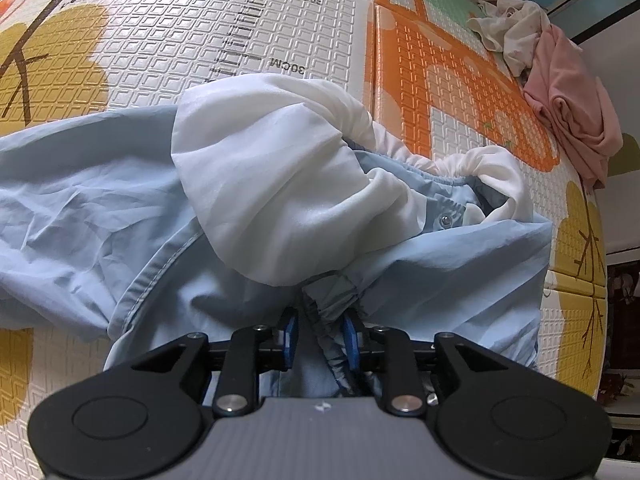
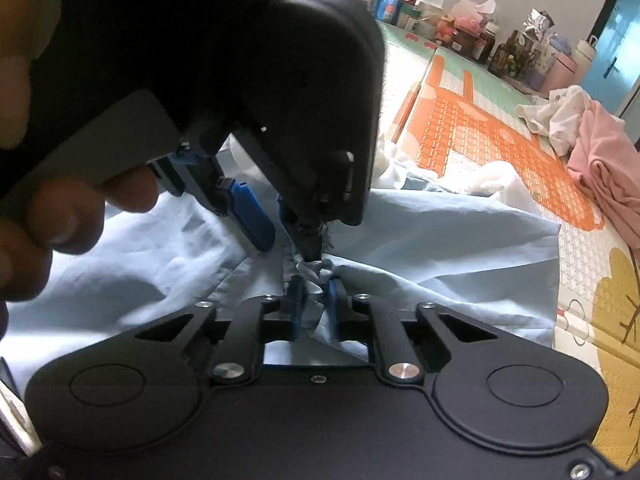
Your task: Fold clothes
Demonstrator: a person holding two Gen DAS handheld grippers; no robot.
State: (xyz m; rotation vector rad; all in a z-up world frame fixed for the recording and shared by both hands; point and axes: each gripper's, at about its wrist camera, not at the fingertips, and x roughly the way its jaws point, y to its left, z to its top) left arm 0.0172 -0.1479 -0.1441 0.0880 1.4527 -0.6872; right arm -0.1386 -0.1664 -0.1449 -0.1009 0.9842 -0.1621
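The left hand-held gripper (image 2: 296,216) blocks much of the blue jacket (image 2: 440,236) behind it. Labels on the bottles (image 2: 492,44) beyond the jacket are too small to read.

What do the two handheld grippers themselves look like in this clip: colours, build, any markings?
Both match. The left gripper has a matte black body with two round caps, black linkage arms on silver pivot screws, blue finger pads, and a grey ribbed top plate bearing a small white mark. The right gripper shows the same black linkages, silver screws and blue pads. No cables or sleeves are clearly visible.
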